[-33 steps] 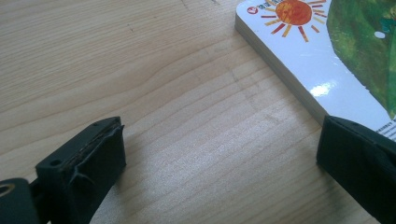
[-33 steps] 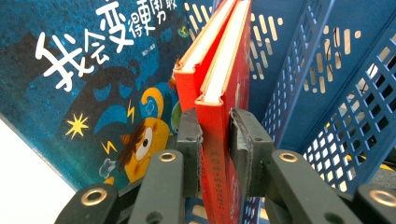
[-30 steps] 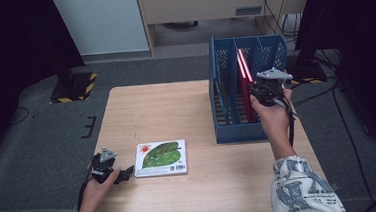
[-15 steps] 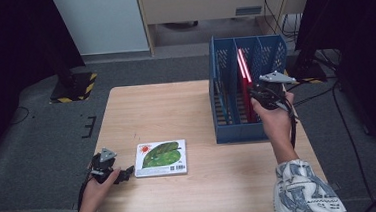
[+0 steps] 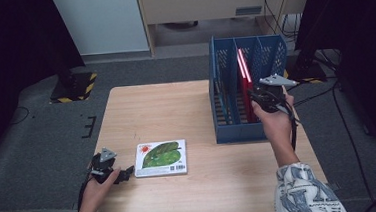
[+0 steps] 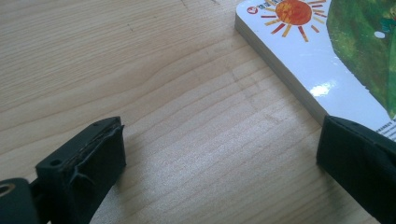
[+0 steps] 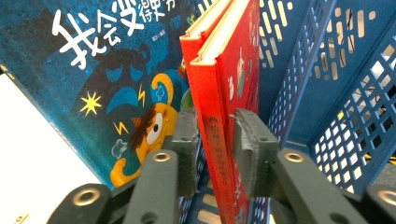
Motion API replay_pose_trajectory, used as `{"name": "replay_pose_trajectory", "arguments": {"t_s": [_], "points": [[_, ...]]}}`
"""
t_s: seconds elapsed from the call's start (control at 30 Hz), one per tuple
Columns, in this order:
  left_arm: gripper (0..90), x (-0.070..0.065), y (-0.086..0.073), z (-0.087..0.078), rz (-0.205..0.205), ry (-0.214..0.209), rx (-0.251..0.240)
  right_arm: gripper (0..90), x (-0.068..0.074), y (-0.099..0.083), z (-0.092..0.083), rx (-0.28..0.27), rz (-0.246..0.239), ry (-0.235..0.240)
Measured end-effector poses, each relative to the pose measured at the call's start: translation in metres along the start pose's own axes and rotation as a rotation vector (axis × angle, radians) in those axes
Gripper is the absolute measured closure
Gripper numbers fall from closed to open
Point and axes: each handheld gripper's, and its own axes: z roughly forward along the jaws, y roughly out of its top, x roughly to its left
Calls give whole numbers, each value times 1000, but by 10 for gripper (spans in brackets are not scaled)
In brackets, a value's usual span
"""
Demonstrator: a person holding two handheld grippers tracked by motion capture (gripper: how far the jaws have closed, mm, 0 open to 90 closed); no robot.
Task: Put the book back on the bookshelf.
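A blue slotted file rack (image 5: 238, 132) stands on the right half of the table. In its middle slot stands a red book (image 5: 244, 74) upright. My right gripper (image 5: 257, 100) reaches into the rack, and its jaws flank that red book's spine (image 7: 217, 112). They have just been opening: the pads (image 7: 247, 140) sit close to the covers without pressing, so the gripper (image 7: 215, 140) is open. A square book with a green leaf and an orange sun (image 5: 160, 158) lies flat near the front. My left gripper (image 5: 125, 173) rests open at its left edge, one jaw by the book's corner (image 6: 327, 60).
A dark blue picture book with a cartoon face (image 7: 93, 84) stands in the rack's left slot (image 5: 219, 96), next to a white cover (image 7: 32, 177). The rack's mesh wall (image 7: 336, 93) is close on the right. Bare wood (image 5: 166, 112) lies between the rack and the leaf book.
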Motion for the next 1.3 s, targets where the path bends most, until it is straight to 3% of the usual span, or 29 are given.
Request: {"name": "replay_pose_trajectory", "arguments": {"t_s": [0.37, 0.6, 0.87, 1.3], "points": [[2, 0, 0, 0, -2, 1, -1, 488, 0, -8, -12, -43, 38, 53], [2, 0, 0, 0, -1, 0, -2, 359, 7, -12, -22, -85, 40, 94], [2, -1, 0, 0, 1, 0, -1, 271, 29, -20, -29, -113, 10, 172], [2, -1, 0, 1, 3, -2, -2, 163, 72, -36, -26, -97, -48, 268]]}}
